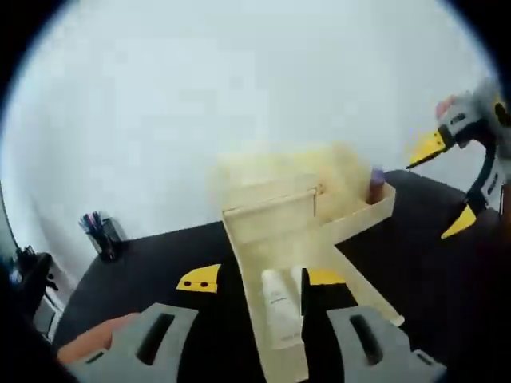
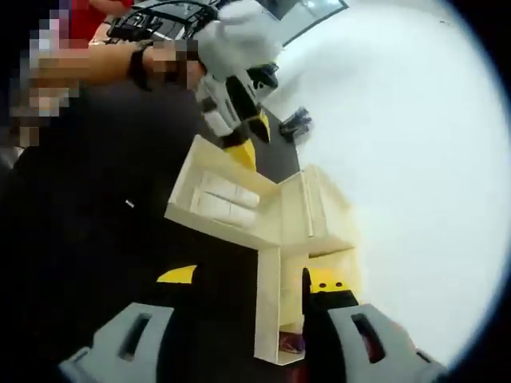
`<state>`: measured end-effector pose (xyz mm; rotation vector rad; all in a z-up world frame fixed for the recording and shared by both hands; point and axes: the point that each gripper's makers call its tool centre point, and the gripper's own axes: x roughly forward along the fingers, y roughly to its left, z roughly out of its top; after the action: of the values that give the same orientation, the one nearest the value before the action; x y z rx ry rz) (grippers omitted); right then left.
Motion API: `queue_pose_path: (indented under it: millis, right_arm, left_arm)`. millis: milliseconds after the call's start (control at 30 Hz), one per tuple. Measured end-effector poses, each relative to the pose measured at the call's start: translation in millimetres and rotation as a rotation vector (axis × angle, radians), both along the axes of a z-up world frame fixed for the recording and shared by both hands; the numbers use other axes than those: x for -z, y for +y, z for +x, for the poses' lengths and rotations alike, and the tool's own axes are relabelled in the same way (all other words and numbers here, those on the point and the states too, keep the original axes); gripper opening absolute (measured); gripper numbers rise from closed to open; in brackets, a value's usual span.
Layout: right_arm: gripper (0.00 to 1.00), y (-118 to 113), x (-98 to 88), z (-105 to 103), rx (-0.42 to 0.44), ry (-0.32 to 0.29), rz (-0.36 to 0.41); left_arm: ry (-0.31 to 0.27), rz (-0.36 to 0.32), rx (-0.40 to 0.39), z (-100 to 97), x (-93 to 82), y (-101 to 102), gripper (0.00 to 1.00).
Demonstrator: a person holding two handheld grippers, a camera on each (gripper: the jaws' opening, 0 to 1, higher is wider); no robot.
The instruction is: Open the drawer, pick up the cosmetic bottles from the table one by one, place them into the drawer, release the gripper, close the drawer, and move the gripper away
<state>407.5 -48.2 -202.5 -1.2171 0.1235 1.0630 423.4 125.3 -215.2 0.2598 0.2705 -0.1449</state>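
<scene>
1. Pale wood makes up the drawer unit (image 1: 275, 203), a small cabinet on the black table (image 1: 160, 247); its drawer (image 1: 315, 319) is pulled out toward the left gripper view's camera.
2. Inside the drawer lie two white cosmetic bottles (image 1: 279, 307), side by side along its length; in the right gripper view they (image 2: 227, 199) show as pale shapes on the drawer floor.
3. Over the front end of the drawer hovers the left gripper (image 1: 259, 279), its yellow-tipped jaws spread wide and holding nothing; one tip is over the table just beside the drawer, the other over the drawer.
4. At the far side of the drawer unit, the right gripper (image 1: 447, 183) hangs in the air with its jaws apart and nothing between them.
5. In the right gripper view, the right gripper (image 2: 251, 279) straddles a side wall of the drawer unit without touching it that I can see.
6. A purple-capped bottle (image 1: 376, 185) stands in the side compartment of the drawer unit.
7. Well apart from the drawer unit, a dark pen holder (image 1: 102, 235) stands near the table's edge.
8. A person's gloved hand (image 2: 239, 36) holds the left gripper above the drawer.
</scene>
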Motion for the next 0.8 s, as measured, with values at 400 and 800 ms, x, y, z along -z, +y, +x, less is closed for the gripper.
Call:
queue_pose_path:
  millis: [400,800]
  right_arm:
    - [0.7,13.0,7.8,4.3,0.065,0.027,0.026]
    - [0.88,24.8,6.1,6.1,0.085,0.061,0.107]
  left_arm:
    - [-0.188,-0.164,0.119,-31.9,-7.5,21.0,0.81]
    - [-0.183,-0.229,0.288,-52.5,-5.7,6.1,0.96]
